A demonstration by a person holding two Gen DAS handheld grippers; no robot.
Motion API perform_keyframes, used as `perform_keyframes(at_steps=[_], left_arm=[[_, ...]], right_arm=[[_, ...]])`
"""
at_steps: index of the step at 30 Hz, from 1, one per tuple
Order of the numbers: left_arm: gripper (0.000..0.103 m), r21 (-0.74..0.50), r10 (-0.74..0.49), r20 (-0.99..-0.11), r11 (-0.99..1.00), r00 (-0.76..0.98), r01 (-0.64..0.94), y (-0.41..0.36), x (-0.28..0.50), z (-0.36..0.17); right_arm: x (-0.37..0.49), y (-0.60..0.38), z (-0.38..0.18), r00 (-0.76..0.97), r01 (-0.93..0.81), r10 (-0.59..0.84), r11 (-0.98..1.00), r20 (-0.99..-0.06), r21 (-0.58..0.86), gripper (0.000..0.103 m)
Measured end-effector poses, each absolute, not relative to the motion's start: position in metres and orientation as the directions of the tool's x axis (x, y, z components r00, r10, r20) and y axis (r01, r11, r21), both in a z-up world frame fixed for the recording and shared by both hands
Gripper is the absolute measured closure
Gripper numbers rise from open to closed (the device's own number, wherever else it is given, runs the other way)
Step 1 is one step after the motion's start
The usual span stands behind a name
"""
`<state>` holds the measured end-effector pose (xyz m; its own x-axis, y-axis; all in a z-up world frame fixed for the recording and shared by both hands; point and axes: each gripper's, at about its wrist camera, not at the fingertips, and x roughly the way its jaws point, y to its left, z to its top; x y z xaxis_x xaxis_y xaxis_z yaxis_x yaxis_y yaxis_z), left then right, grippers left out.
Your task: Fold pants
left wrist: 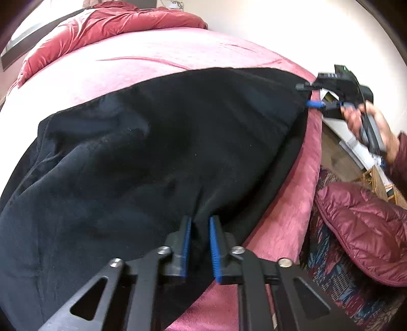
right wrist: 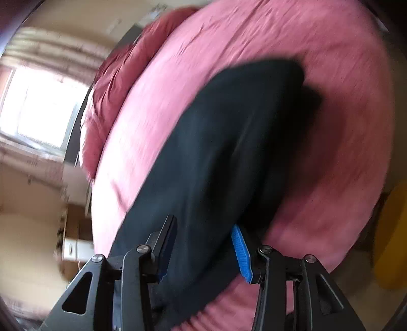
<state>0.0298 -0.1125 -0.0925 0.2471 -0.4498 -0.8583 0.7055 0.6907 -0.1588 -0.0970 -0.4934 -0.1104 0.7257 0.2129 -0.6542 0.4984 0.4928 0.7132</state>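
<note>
Blue-padded fingers of the left gripper (left wrist: 201,229) sit nearest the lens, drawn close together with a pinch of the black pants (left wrist: 165,142) clamped between the pads at the near hem. Pants lie spread on the pink bedspread (left wrist: 152,56), running along the bed's near edge, apparently already doubled leg over leg — fabric reads as one long dark band, though layers cannot be counted. Right gripper (left wrist: 311,95) is at the far end of the garment, held by a hand (left wrist: 366,122) in a maroon sleeve; in its own view the right gripper (right wrist: 203,242) has its jaws standing apart with cloth lying between them, and the pads do not appear to press on it. That view is motion-blurred, so contact is uncertain. Judgement: lengthwise fold looks done and laid flat; cross folds — bringing one end over toward the other — remain. Garment surface has soft wrinkles near the left end; some smoothing is likely needed. A red duvet (left wrist: 106,23) is heaped at the head of the bed, well clear of the work.
</note>
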Motion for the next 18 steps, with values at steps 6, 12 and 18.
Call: perform_keyframes(at_steps=[6, 12, 18], left_arm=[[0.096, -0.176, -0.477, -0.841, 0.687, 0.255, 0.705, -0.103, 0.03, -0.081], [0.097, -0.282, -0.577, -0.786, 0.655, 0.223, 0.701, -0.076, 0.027, -0.054], [0.097, -0.306, -0.572, -0.8, 0.646, 0.179, 0.699, -0.064, 0.023, -0.063]], right_arm=[[-0.081, -0.452, -0.118, 0.687, 0.47, 0.265, 0.547, -0.676, 0.693, 0.087], [-0.088, -0.448, -0.096, 0.705, 0.439, 0.236, 0.595, -0.669, 0.673, 0.095], [-0.098, -0.448, -0.107, 0.651, 0.474, 0.224, 0.626, -0.725, 0.619, 0.095]])
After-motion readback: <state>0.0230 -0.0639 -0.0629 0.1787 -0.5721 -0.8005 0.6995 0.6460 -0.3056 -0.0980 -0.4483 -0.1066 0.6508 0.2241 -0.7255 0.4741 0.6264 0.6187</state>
